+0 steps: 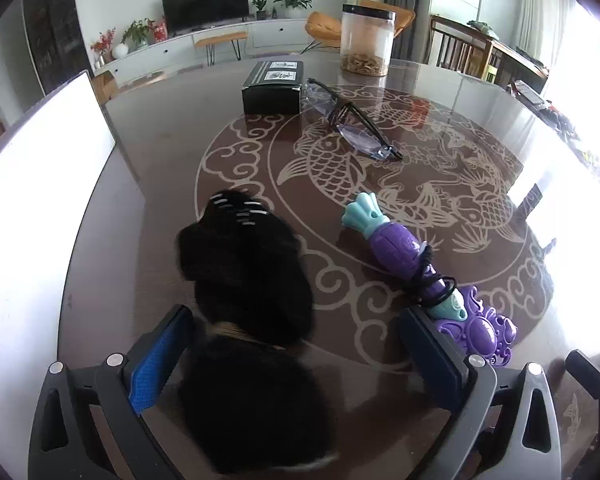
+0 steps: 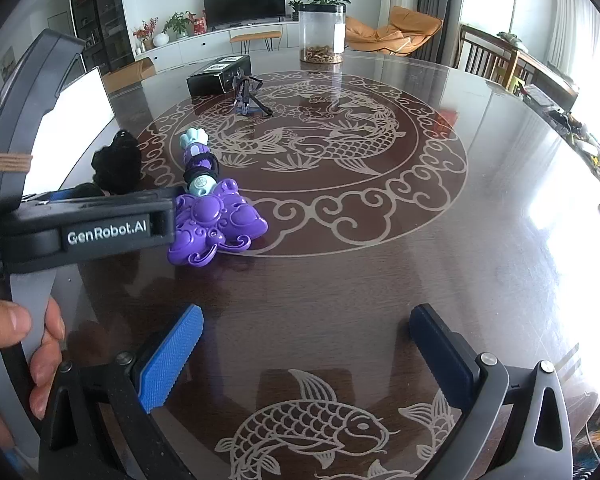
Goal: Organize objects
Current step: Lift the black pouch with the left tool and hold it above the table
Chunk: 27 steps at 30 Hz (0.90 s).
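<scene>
A black furry hairpiece [image 1: 246, 272] with a metal comb clip [image 1: 240, 210] lies on the dark glass table [image 1: 160, 152]. My left gripper [image 1: 296, 320] is open wide around its near half, and the fur brushes the left blue pad [image 1: 156, 356]. A purple and teal toy wand [image 1: 400, 252] with black hair ties [image 1: 424, 280] wound round it lies just right of the right pad. In the right wrist view the hairpiece [image 2: 118, 160] and the wand [image 2: 216, 216] sit at the left. My right gripper [image 2: 306, 316] is open over bare table.
Farther back stand folded glasses [image 1: 356, 124], a black box [image 1: 274, 88] and a clear jar [image 1: 366, 40]. A bright white panel [image 1: 40, 200] borders the table's left side. A hand [image 2: 20, 332] holds the left gripper's housing [image 2: 100, 228]. Clutter lines the right edge.
</scene>
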Available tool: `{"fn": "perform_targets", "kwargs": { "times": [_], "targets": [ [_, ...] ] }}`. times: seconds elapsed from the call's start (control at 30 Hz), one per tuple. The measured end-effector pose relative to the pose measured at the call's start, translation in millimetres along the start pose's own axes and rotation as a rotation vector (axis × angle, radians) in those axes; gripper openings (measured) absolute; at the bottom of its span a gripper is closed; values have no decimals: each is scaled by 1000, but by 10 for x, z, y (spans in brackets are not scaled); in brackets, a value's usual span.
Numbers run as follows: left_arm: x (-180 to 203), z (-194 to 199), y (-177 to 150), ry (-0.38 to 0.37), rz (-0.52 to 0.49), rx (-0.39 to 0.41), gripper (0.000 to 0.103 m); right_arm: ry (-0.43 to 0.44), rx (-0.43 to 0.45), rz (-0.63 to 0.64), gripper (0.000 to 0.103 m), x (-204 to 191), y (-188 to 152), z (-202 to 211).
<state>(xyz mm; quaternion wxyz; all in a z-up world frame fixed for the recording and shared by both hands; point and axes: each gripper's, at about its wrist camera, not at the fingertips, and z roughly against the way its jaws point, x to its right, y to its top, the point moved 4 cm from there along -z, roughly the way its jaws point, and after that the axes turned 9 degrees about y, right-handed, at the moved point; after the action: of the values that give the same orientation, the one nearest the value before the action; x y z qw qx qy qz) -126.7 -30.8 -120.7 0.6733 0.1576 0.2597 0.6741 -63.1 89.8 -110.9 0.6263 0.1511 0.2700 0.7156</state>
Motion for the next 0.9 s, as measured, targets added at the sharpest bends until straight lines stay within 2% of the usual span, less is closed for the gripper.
{"fn": "perform_targets", "kwargs": {
  "times": [0.9],
  "targets": [
    [-30,-14,-20,8,9,4,103,0,1,0,103,-2,-5,-3]
  ]
}}
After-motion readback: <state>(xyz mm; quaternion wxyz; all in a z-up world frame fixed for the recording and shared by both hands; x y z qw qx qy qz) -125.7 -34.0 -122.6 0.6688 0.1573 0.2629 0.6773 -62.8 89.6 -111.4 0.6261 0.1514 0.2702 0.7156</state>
